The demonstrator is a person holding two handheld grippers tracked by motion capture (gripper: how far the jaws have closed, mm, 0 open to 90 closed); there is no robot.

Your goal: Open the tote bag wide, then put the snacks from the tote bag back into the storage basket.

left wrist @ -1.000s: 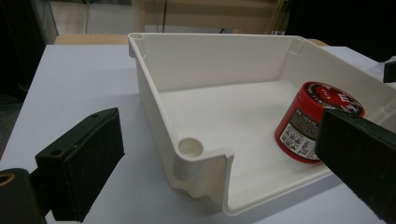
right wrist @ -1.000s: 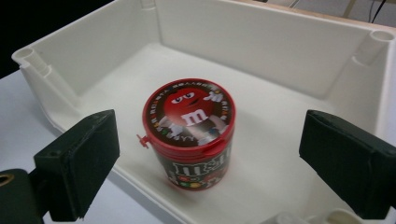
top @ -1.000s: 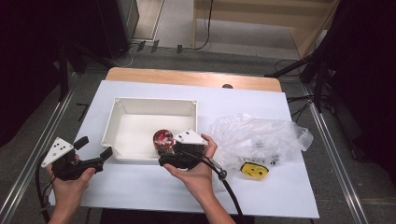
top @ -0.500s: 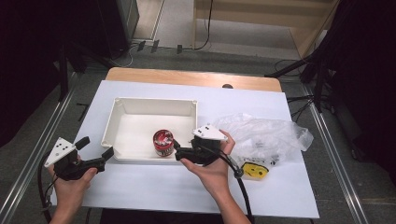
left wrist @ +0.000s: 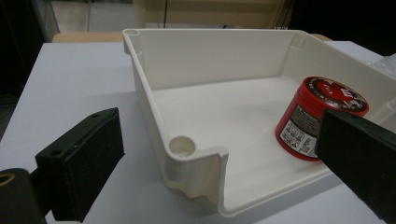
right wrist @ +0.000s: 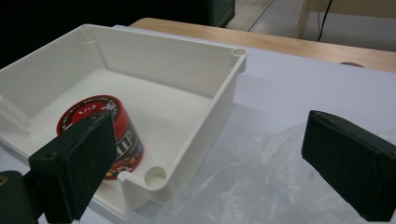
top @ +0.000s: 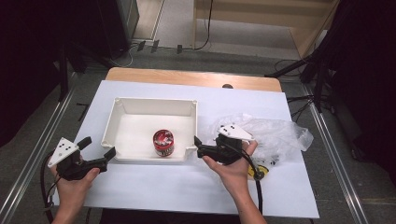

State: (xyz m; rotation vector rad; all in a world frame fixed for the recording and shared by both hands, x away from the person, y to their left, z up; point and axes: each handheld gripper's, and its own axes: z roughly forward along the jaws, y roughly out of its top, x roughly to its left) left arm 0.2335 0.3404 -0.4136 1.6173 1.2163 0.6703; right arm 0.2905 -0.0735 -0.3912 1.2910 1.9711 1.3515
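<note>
Backing away from the small red round tin standing in the shallow white plastic tray, the right gripper, jaws wide and empty, could snag the crinkled clear plastic bag beside it, while the left gripper hangs equally agape.

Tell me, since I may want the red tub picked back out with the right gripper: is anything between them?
Yes: the white tray's wall. The right gripper sits open outside the tray's near right corner, and the red tub stands upright inside, just beyond that wall. Nothing covers it from above.
</note>
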